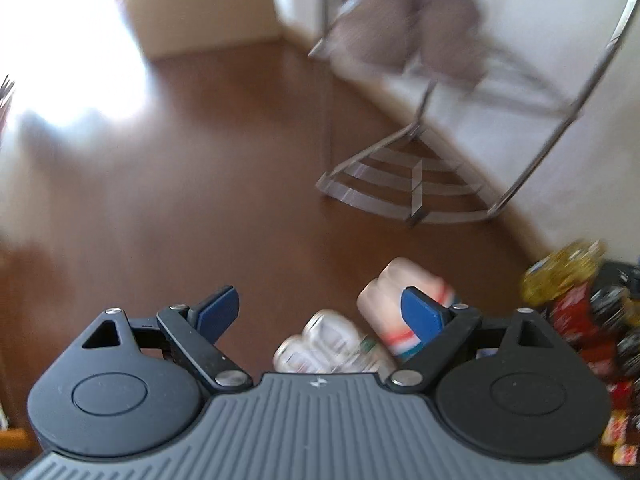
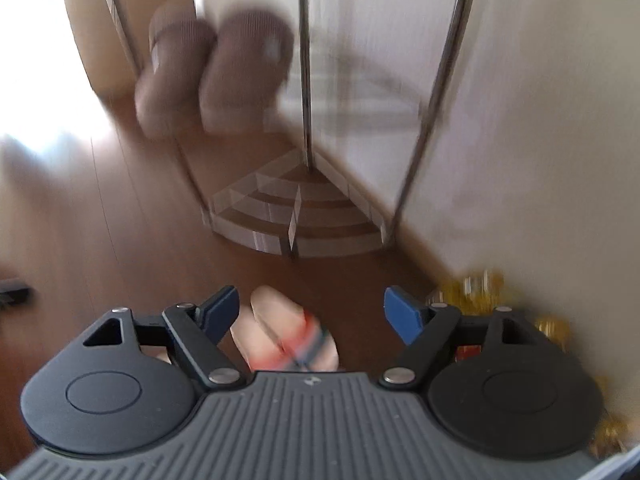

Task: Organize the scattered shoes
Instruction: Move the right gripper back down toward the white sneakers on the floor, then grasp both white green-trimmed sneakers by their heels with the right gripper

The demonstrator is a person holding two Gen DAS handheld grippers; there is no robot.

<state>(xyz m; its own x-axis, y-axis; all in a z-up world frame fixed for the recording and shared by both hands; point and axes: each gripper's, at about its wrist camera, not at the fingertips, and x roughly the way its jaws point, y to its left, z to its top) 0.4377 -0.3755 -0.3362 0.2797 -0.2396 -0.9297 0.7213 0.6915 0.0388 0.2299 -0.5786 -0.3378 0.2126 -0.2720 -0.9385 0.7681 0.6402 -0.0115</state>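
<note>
The brown wooden floor [image 1: 200, 184] fills most of both views, with a white wall [image 2: 520, 120] meeting it along the right. Your metal corner rack [image 2: 296, 216] stands against that wall, its lowest curved shelf bare; in the right wrist view a pair of brown slippers [image 2: 216, 76] sits on an upper tier, blurred. The same brown pair [image 1: 404, 28] shows in the left wrist view. On the floor in front of the rack lies a pair of pink slides with red and blue stripes [image 2: 280, 332], side by side and touching. Just beside them, nearer you, lies a pale grey-white pair [image 1: 324, 344], blurred. Your left gripper [image 1: 322, 312] has its fingers spread wide, gripping nothing. Your right gripper [image 2: 310, 310] is likewise spread, nothing between its pads, above the pink slides.
</note>
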